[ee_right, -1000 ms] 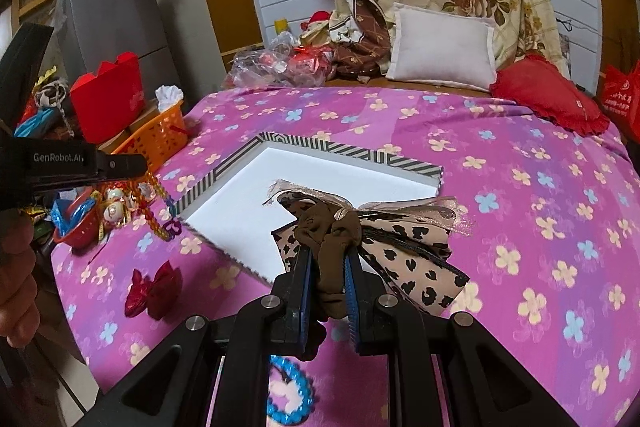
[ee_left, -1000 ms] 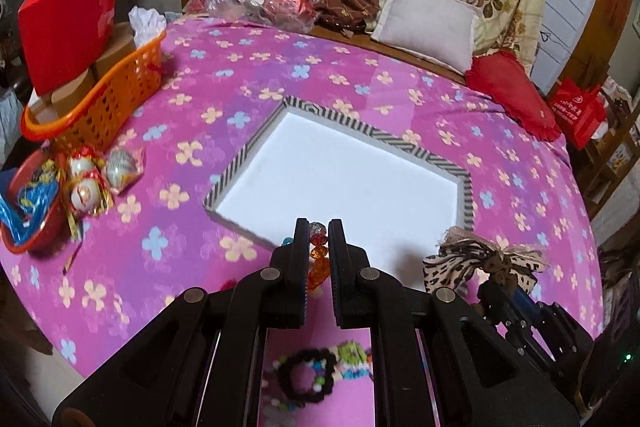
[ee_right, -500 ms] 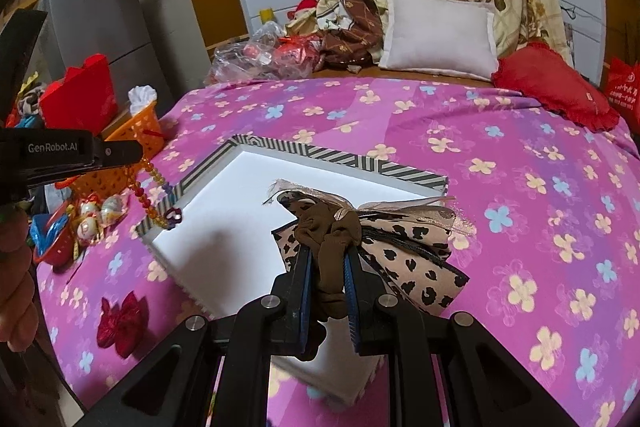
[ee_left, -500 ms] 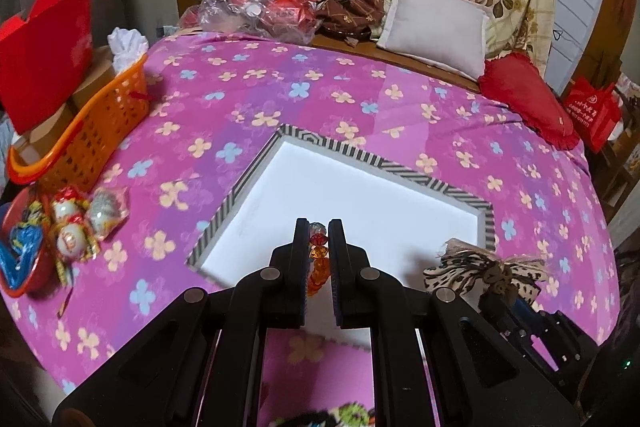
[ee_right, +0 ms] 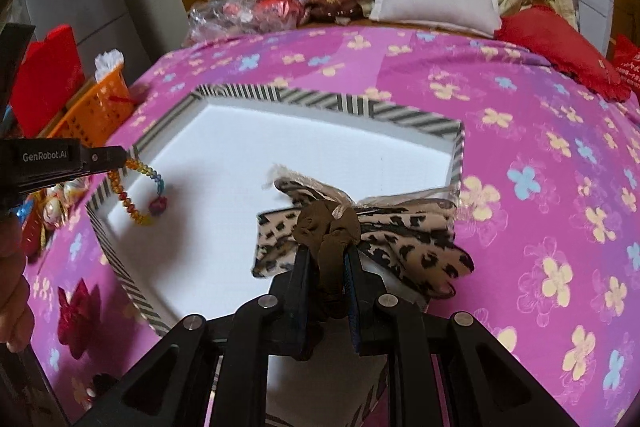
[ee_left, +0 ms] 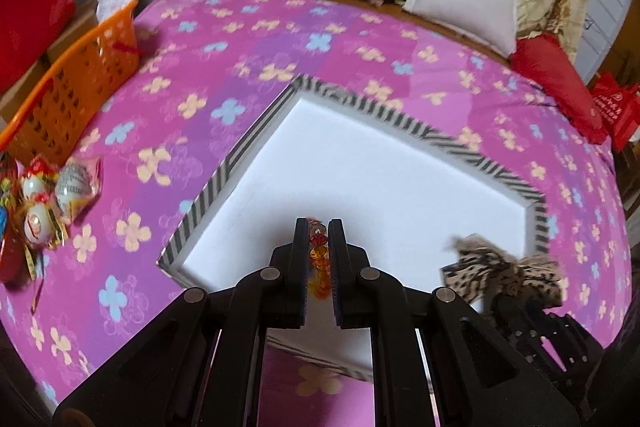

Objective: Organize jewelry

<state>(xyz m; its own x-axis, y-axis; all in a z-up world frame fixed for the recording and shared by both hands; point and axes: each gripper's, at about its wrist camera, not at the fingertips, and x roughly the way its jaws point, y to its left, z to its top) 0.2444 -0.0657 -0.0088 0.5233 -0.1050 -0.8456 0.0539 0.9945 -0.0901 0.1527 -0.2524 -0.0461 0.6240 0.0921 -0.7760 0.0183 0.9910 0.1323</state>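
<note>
Beads of a red and orange bracelet (ee_left: 319, 259) sat pinched between the jaws of the left gripper (ee_left: 318, 227), and in the right wrist view the rest of the strand (ee_right: 140, 193) hung below those jaws in a loop over the near corner of the white tray (ee_left: 400, 187). Ahead of the jaws the tray, edged in black and white stripes, lay on the pink flowered cloth (ee_left: 248, 63). The right gripper (ee_right: 326, 255) had its jaws clamped on the brown knot of a leopard print bow (ee_right: 404, 239), held over the tray's near right edge. An orange basket (ee_left: 76, 95) stood far off to the left.
</note>
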